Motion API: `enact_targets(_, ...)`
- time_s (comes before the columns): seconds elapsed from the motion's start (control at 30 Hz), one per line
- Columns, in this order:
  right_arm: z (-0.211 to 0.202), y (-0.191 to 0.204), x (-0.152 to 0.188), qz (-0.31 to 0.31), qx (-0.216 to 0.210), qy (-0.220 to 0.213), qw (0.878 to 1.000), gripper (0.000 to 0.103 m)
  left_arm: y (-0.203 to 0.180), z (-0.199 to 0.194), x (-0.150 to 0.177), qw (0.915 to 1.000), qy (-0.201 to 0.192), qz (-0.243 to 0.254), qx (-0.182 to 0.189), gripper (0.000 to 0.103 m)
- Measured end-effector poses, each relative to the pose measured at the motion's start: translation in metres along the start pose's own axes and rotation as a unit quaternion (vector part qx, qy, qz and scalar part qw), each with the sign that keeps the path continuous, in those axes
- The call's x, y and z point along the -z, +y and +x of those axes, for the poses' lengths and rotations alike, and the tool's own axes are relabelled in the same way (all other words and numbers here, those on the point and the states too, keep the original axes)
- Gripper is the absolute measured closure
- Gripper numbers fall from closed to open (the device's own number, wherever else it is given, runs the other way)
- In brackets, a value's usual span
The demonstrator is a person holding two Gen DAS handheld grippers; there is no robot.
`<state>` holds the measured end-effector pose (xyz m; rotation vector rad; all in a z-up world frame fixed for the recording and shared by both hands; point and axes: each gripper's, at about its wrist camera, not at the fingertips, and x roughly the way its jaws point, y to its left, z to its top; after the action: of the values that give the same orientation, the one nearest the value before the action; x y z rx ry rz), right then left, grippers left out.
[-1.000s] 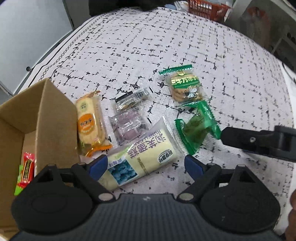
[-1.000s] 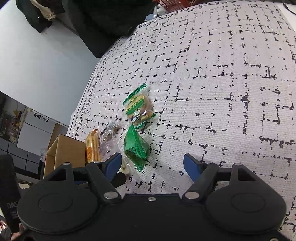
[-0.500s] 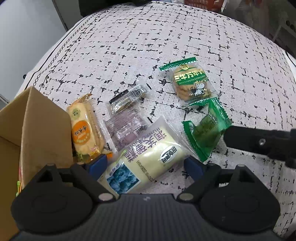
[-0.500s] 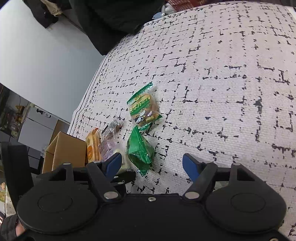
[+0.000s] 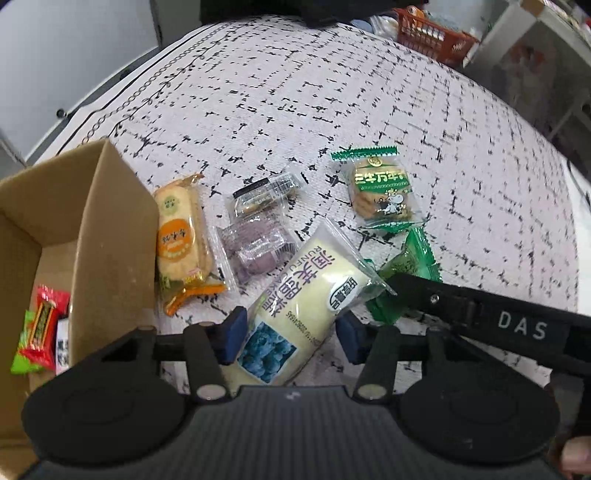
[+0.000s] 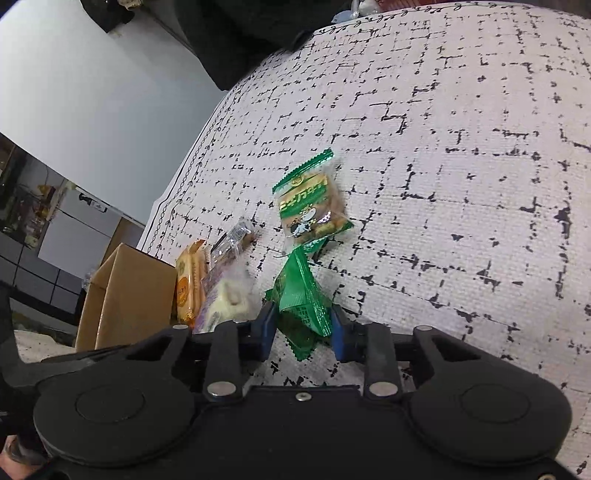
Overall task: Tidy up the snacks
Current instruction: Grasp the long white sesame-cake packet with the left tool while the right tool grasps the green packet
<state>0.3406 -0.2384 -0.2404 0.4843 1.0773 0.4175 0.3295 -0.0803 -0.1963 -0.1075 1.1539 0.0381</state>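
Observation:
My left gripper (image 5: 291,332) has its fingers closed against both sides of a long cream cake packet (image 5: 299,306) with a blue picture. My right gripper (image 6: 301,328) is closed on a green packet (image 6: 301,302), which also shows in the left wrist view (image 5: 406,269) under the right gripper's black body. An open cardboard box (image 5: 107,240) stands at the left; it shows in the right wrist view (image 6: 125,295) too. It holds a red and green candy (image 5: 38,332).
On the patterned tablecloth (image 5: 295,110) lie an orange rice cracker pack (image 5: 181,236), a purple snack in clear wrap (image 5: 255,247), a dark bar in clear wrap (image 5: 262,192) and a green-edged biscuit pack (image 5: 380,188). An orange basket (image 5: 432,33) stands at the far edge.
Both grippers moved forward and closed: the left onto the cream cake packet, the right onto the green packet. The right gripper's body now reaches further across the left view.

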Motion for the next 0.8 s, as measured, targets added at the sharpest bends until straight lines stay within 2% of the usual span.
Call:
enact_targets(0.47, -0.039, 0.0, 0.013, 0.007, 0.006, -0.039, 0.999, 0.075, 0.016, -0.049, 0.011, 0.9961, -0.04, -0.074, 0.025, 0.055)
enact_targets(0.8, -0.072, 0.025, 0.029, -0.023, 0.003, -0.068, 0.997, 0.075, 0.025, -0.092, 0.018, 0.9905, -0.077, -0.107, 0.038, 0.055)
